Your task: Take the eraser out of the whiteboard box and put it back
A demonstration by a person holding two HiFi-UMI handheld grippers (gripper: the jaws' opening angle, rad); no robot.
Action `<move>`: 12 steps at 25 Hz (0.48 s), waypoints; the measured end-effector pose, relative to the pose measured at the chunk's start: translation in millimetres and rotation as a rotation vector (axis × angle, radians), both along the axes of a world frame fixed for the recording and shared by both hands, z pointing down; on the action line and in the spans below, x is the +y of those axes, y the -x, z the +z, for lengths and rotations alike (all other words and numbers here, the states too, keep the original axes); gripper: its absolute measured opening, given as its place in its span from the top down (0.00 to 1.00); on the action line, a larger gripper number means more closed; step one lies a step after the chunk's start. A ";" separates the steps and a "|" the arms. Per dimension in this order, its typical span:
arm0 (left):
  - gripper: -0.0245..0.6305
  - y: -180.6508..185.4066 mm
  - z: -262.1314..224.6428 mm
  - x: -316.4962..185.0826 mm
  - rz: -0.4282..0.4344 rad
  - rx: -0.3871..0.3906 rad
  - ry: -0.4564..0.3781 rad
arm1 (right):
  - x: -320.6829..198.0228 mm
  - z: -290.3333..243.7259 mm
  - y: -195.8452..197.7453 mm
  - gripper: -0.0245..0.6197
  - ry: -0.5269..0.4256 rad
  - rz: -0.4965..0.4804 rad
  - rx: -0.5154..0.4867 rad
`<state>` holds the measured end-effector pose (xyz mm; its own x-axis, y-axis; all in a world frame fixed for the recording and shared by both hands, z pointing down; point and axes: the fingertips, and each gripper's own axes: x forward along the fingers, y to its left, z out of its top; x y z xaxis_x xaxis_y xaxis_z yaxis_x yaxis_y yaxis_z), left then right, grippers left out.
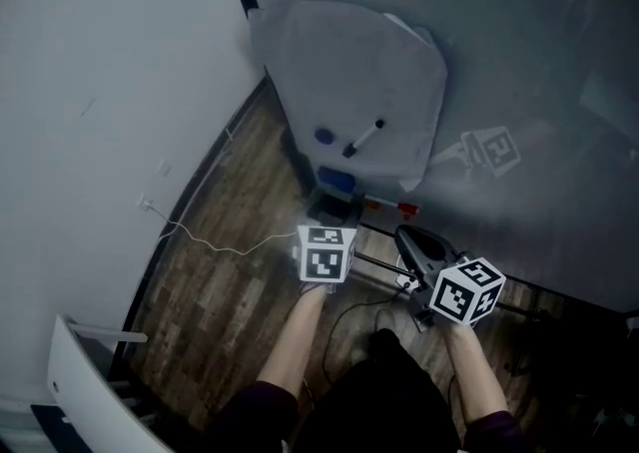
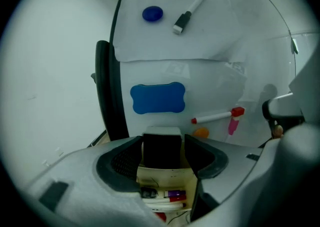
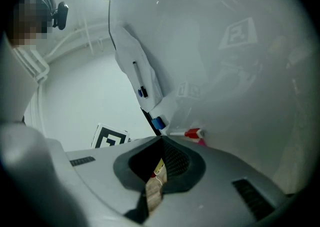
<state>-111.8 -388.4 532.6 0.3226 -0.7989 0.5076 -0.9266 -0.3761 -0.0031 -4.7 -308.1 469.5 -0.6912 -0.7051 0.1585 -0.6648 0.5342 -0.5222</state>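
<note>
Black eraser (image 2: 161, 151) with a white top, upright in the cream whiteboard box (image 2: 167, 176) against the lower part of the whiteboard (image 2: 215, 78), squarely between the jaws of the left hand-held gripper (image 2: 162, 138). Jaws spread wide to either side of the block, not clamped on it. Lower in the same box, several markers (image 2: 167, 197) lying flat, red and purple caps among them. On the board just above the box, a blue wavy-edged pad (image 2: 157, 98); to its right, a red-capped marker (image 2: 217, 116) stuck near level, with a pink and an orange piece just below it. Higher up, on a paler sheet (image 2: 150, 41) over the board, a round blue magnet (image 2: 152, 14) beside a black-capped marker (image 2: 189, 13) set at a slant. Right hand-held gripper (image 3: 161, 141) just right of the left one in the head view, jaws drawn together at the tips, nothing gripped, only a thin slot of background visible behind them. Below both arms, dark wood-plank floor (image 1: 220, 291) and a white cable (image 1: 210, 241) trailing from the wall.
</note>
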 end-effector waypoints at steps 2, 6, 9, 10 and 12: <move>0.60 4.5 3.5 -4.4 -0.016 -0.010 0.001 | -1.1 3.3 -3.0 0.96 0.005 0.005 0.001; 0.60 9.4 1.8 -6.1 -0.035 -0.009 -0.001 | -1.6 8.1 -3.0 0.96 0.013 0.003 0.000; 0.63 11.1 3.3 -5.3 -0.043 -0.003 -0.010 | -1.3 7.9 -1.3 0.96 0.013 -0.001 -0.001; 0.64 11.0 3.1 -4.9 -0.043 -0.002 -0.011 | -1.3 7.4 -0.9 0.96 0.011 -0.002 -0.001; 0.63 10.2 2.9 -4.5 -0.040 -0.006 -0.010 | -1.6 6.5 -0.8 0.96 0.008 -0.004 -0.001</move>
